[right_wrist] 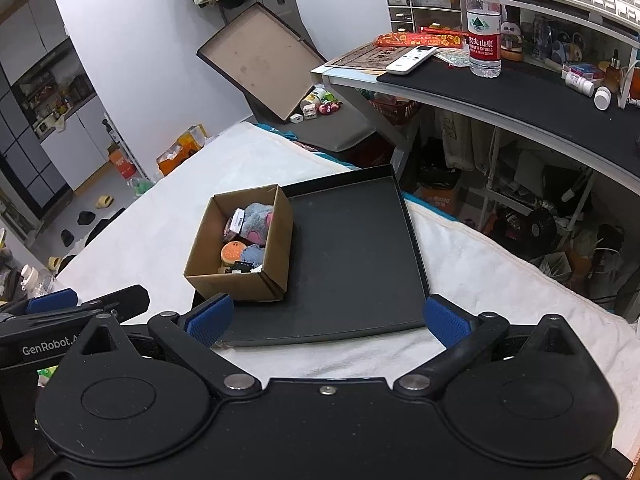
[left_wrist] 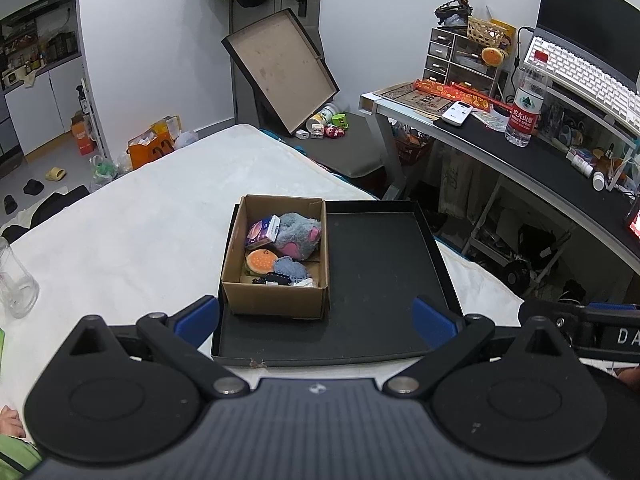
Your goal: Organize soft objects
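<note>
Fingers of left gripper [left_wrist: 316, 316] and right gripper [right_wrist: 328, 320] are spread wide, nothing held. Just ahead, between the left fingertips, a cardboard box [left_wrist: 276, 300] is seen on a black tray [left_wrist: 380, 280], soft toys [left_wrist: 296, 236] already packed inside. Sorting is judged nearly done; no loose soft items are visible.

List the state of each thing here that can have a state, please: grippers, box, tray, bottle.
left gripper: open, holding nothing.
right gripper: open, holding nothing.
cardboard box: open on top, holding soft toys, standing in the tray.
black tray: bare beside the box.
water bottle: upright, capped, on the desk.
</note>
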Motion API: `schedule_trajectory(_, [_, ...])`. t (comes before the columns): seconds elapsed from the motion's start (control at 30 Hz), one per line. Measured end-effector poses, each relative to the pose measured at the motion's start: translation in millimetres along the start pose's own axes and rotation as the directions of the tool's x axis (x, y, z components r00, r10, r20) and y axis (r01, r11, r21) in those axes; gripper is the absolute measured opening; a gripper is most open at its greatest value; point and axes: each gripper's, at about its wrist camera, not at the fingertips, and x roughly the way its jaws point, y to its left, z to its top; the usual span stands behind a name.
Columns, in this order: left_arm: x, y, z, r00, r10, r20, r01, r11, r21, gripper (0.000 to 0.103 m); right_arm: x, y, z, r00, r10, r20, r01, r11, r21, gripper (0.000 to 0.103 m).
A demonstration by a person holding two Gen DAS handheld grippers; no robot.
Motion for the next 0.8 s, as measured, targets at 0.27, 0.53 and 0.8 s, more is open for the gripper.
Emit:
schedule_trajectory(0.27, [0.3,1.1,-0.7,1.000,0.002,-0.002,-0.002,1.000,0.000,0.102,-0.7,-0.2,0.2,1.000,0.002,-0.001,-0.002,1.000,0.002,0.103])
schedule_trajectory(0.53, [0.3,1.2,-0.7,1.000,0.004,-0.001,-0.004,1.000,0.000,0.102,-0.5,-1.7,0.2,1.000,0.007,-0.001,-0.007,1.000,0.010,0.103])
schedule_trajectory(0.8, [0.1,1.4,-0.7,1.000,0.004,-0.002,-0.004,1.000,0.002,0.102,-0.5,-1.8,0.9,1.000,0.012,0.000,-0.012,1.000,0.013,0.103])
